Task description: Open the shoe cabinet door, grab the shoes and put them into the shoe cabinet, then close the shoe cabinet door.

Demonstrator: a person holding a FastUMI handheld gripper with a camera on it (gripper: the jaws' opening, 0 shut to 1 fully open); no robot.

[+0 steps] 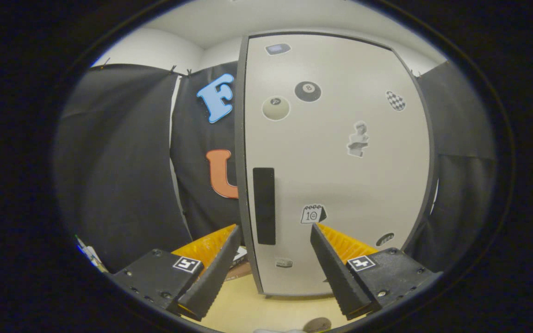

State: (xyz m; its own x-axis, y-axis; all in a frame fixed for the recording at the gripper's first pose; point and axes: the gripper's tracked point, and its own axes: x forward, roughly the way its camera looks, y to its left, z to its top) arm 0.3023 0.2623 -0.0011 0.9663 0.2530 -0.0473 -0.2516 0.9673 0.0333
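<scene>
The shoe cabinet [340, 175] stands just ahead, its pale grey door shut and dotted with several stickers. A black vertical handle [264, 206] sits near the door's left edge, lying between my fingertips and a little beyond them. My gripper [275, 227] is open, its two black fingers with orange backs spread wide and holding nothing. At the very bottom, under the fingers, a dark rounded thing [317, 325] and a pale one [275, 330] peek in; I cannot tell whether they are shoes.
The cabinet rests on a light wooden surface [248, 305]. Black cloth walls hang to the left [118, 175] and right [461, 185] of the cabinet. Some small items [88, 254] lie at the far left, low down.
</scene>
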